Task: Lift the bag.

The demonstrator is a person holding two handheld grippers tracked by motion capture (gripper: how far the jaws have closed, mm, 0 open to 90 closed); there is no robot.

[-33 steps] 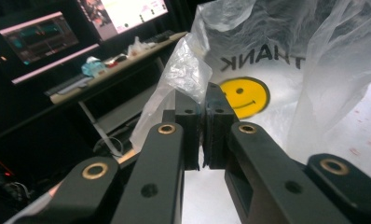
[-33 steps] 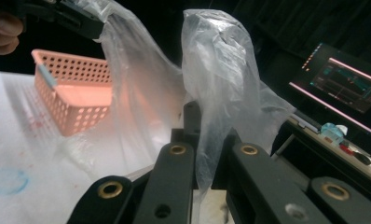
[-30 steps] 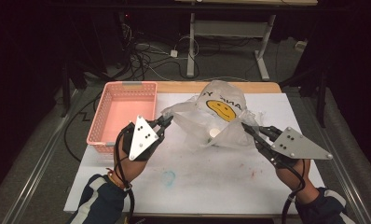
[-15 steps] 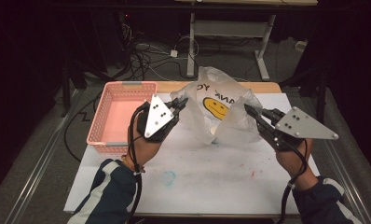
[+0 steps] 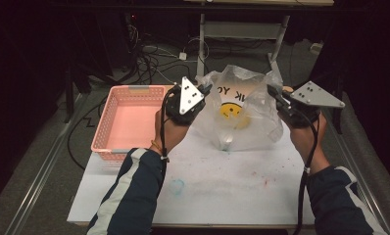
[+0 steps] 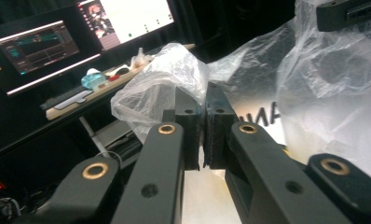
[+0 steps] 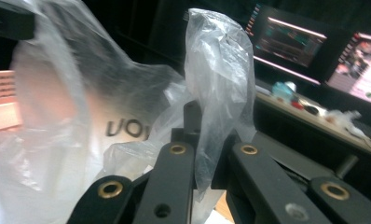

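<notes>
A clear plastic bag (image 5: 242,115) with a yellow smiley face and black lettering hangs stretched between both grippers above the white table mat (image 5: 222,181). My left gripper (image 5: 206,89) is shut on the bag's left handle (image 6: 162,79), whose film bunches up over the pads. My right gripper (image 5: 271,91) is shut on the right handle (image 7: 218,70), which stands up in a crumpled strip between its jaws. Something small and pale lies in the bottom of the bag (image 5: 226,142). The bag's lower end rests on or just above the mat.
A pink plastic basket (image 5: 109,132) sits at the table's left edge, beside my left forearm. Faint blue and red stains mark the mat's front half. Beyond the table stand a desk frame (image 5: 242,29) and loose cables; monitors (image 6: 58,42) glow in the gripper views.
Both grippers have risen and moved away from the person, lifting the bag by its handles. The bag now hangs taller and more upright.
</notes>
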